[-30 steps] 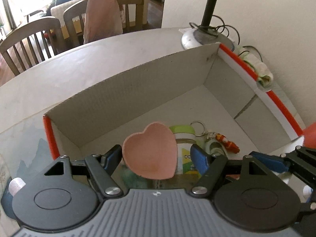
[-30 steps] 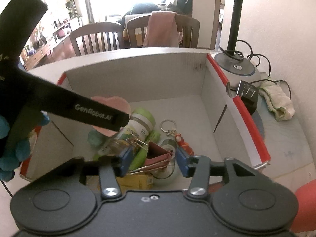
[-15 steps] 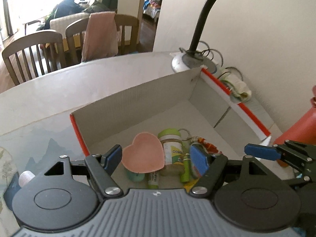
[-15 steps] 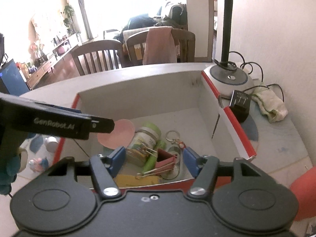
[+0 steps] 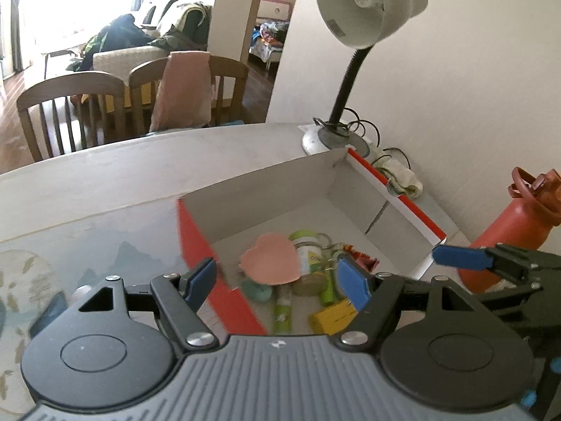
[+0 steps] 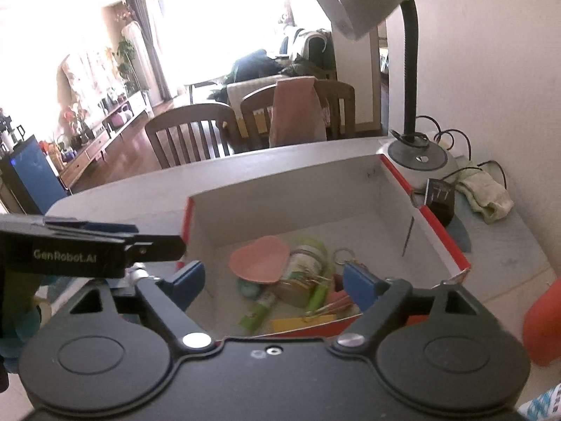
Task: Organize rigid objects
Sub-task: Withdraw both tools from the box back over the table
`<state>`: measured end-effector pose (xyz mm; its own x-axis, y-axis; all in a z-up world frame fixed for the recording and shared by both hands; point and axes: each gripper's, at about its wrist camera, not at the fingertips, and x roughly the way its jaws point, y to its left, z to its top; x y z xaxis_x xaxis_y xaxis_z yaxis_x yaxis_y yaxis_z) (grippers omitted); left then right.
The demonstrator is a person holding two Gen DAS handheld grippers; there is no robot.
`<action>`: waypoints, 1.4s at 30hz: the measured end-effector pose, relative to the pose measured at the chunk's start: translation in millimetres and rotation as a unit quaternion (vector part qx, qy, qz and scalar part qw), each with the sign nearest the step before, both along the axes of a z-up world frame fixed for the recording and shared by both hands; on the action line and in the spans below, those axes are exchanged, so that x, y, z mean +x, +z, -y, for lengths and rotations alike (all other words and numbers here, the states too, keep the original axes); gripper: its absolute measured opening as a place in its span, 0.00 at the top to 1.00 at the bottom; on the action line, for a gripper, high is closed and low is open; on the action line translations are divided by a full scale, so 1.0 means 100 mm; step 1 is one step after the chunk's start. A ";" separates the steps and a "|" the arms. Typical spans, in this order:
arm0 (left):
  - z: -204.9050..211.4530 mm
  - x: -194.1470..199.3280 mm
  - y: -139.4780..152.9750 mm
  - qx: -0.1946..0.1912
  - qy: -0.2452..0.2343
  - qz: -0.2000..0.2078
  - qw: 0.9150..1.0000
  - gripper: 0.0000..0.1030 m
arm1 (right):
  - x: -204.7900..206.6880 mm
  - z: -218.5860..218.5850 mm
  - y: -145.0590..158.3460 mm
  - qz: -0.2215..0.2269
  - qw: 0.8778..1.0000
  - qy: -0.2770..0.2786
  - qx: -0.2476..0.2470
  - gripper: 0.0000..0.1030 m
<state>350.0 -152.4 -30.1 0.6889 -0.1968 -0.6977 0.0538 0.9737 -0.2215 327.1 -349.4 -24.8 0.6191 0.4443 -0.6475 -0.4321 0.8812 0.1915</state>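
An open white cardboard box (image 5: 263, 193) with red edges holds several small items: a pink heart-shaped dish (image 5: 271, 259), a green-lidded jar (image 5: 306, 256), a green tube (image 5: 282, 312) and a yellow packet (image 5: 333, 315). My left gripper (image 5: 277, 280) hangs open and empty above the box's near left corner. My right gripper (image 6: 275, 280) is above the box's (image 6: 280, 203) near edge. Its jaws are opening, with nothing between them. A pink binder clip (image 6: 340, 298) lies below them beside the jar (image 6: 301, 270) and the dish (image 6: 261, 258). Each gripper shows in the other's view.
A grey desk lamp (image 5: 361, 3) stands behind the box's far right corner, its base (image 6: 417, 156) ringed by cables. A black adapter (image 6: 438, 200) and a crumpled cloth (image 6: 487, 196) lie right of the box. A red bottle (image 5: 515, 224) stands at the near right. Wooden chairs (image 5: 70, 105) line the far edge.
Both grippers rose and drew back from the box. The right jaws widened off the pink binder clip, which now lies in the box. The heart dish stays in the box.
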 end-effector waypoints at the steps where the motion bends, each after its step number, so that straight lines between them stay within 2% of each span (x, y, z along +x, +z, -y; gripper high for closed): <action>1: -0.06 -0.05 0.01 -0.001 0.002 0.002 1.000 0.21 | -0.04 -0.03 0.01 0.002 1.000 0.000 0.001 0.13; 11: -0.70 -0.49 0.06 -0.002 0.020 0.009 1.000 0.17 | -0.40 -0.49 0.03 0.003 1.000 0.012 0.016 0.11; 18: -1.13 -0.64 0.01 -0.001 0.032 0.011 0.999 0.17 | -0.65 -0.98 -0.12 -0.015 0.999 0.034 0.005 0.11; 22: -1.33 -0.68 -0.05 -0.001 0.040 0.016 0.999 0.00 | -0.75 -1.24 -0.25 -0.029 0.999 0.040 -0.001 0.11; 29: -1.61 -0.60 -0.24 -0.009 0.053 0.003 0.999 0.00 | -0.81 -1.74 -0.55 -0.060 0.998 0.026 -0.013 0.12; 34: -1.75 -0.46 -0.42 0.005 0.061 -0.005 0.998 0.00 | -0.78 -2.05 -0.81 -0.074 0.997 -0.001 -0.023 0.12; 39: -1.79 -0.29 -0.62 0.005 0.032 -0.014 0.999 0.00 | -0.59 -2.19 -1.02 -0.108 0.993 -0.051 -0.021 0.13; 42: -1.76 -0.16 -0.70 0.018 0.013 -0.018 1.000 0.00 | -0.49 -2.25 -1.10 -0.120 0.990 -0.067 -0.023 0.13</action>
<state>333.6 23.5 -100.6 0.6680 -0.1530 -0.7282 0.0201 0.9820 -0.1879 278.1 -124.8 -135.2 0.4961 0.3342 -0.8013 -0.2567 0.9382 0.2324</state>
